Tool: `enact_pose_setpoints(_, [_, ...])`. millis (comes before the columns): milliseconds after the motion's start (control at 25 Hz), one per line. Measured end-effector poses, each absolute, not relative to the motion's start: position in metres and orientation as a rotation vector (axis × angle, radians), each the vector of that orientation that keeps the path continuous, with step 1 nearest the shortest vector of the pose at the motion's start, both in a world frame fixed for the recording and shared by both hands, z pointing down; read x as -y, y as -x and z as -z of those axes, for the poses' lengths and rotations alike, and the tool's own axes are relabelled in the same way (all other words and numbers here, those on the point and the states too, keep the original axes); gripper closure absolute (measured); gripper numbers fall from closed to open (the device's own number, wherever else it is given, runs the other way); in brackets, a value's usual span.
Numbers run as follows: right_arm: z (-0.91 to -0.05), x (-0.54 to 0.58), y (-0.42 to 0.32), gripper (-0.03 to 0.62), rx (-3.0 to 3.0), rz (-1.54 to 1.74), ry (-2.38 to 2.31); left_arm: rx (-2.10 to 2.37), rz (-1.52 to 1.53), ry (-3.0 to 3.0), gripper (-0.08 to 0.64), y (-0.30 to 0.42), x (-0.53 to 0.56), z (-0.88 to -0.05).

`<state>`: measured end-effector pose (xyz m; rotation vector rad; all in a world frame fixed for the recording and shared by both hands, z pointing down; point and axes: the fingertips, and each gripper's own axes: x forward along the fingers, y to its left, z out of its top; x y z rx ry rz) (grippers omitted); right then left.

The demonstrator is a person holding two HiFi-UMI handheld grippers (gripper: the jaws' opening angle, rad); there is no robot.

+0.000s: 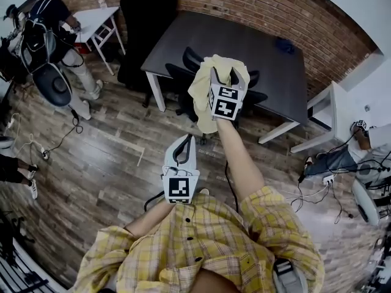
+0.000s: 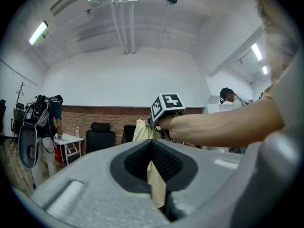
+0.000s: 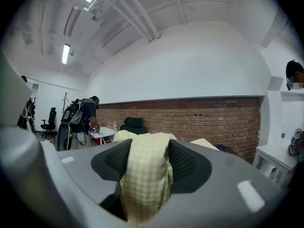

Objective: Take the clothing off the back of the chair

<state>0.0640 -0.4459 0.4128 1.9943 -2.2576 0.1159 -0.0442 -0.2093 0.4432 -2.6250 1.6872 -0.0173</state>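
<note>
A pale yellow checked garment (image 1: 203, 96) is draped over the back of a black chair (image 1: 254, 96) at the dark table. My right gripper (image 1: 229, 72) is stretched out to it at the top of the chair back. In the right gripper view a fold of the garment (image 3: 145, 175) fills the gap between the pads (image 3: 183, 163) and touches both, so this gripper (image 3: 145, 148) is shut on it. My left gripper (image 1: 183, 140) hangs back near my body, tips together and holding nothing. In the left gripper view it (image 2: 152, 144) points at the garment (image 2: 141, 129) and the right arm.
The dark table (image 1: 244, 44) stands against a brick wall with more black chairs (image 1: 183, 72) tucked under it. A person with a backpack (image 1: 46, 35) stands by a white table (image 1: 98, 17) at the back left. White desks (image 1: 330, 112) and floor cables (image 1: 317, 191) lie to the right.
</note>
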Motion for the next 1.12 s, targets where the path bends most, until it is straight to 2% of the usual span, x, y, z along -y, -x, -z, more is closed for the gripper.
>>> enact_pose_setpoints(400, [-0.412,0.447,-0.062,0.449,2.298,-0.186,-1.938,-1.691,0.061,2.623,0.56,0.046,0.205,-0.445])
enact_pose_setpoints(1120, [-0.374,0.435,-0.067,0.469,2.384,-0.103,-1.953,-1.721,0.047,2.654,0.56,0.053,0.209,-0.446])
